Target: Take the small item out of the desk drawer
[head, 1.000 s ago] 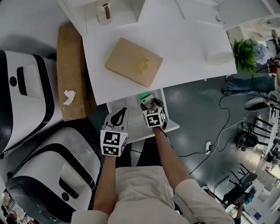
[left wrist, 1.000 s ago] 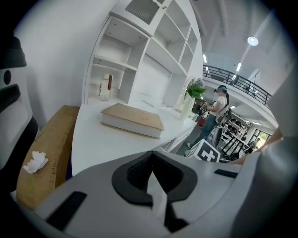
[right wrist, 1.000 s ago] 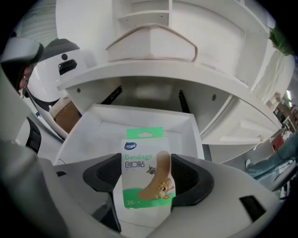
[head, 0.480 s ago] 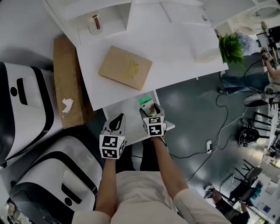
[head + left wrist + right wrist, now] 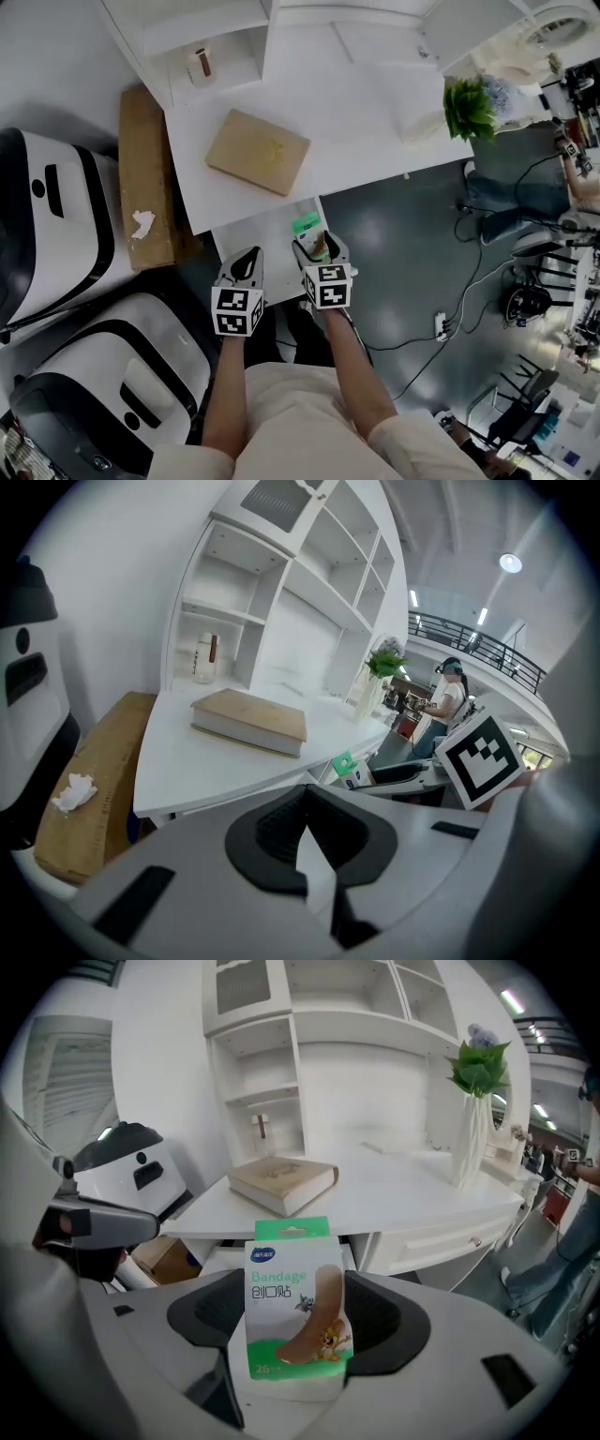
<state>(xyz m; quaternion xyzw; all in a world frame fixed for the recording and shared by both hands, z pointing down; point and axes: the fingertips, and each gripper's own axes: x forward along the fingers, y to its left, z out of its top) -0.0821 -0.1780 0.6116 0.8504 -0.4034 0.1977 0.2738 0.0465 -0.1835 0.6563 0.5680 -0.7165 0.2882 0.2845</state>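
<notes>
- your right claw [image 5: 295,1340] is clamped on the bandage box [image 5: 292,1302]. the box stands upright between the jaws, printed face to the camera, with its green top poking up above them.
- the jaws bite the lower half of the box, so it looks a little top-heavy to me. hold the squeeze steady and don't add more, as thin card like this would probably crush.
- in the head view, that claw holds the box over the right part of the open drawer [image 5: 262,236]. you can't tell from above whether the bottom of the box has cleared the drawer's rim.
- to do this step well, lift straight up first, then draw toward yourself. the tabletop [image 5: 366,103] overhangs the back of the drawer, so pushing forward risks knocking the box's top on that edge.
- don't tilt your wrist on the way out. a level claw should stop the box from pivoting in the pads.
- your left claw [image 5: 247,266] hangs just beside the right one, over the drawer's left front. its jaws are together with nothing between them, and it is apart from the box. i'd leave it there, clear of the lift path.
- farther off, the book [image 5: 258,152] lies flat on the tabletop. the bare white stretch to its right looks like the easiest place to set the box down.
- the plant [image 5: 466,105] stands at the far right corner, well apart from all this.
</notes>
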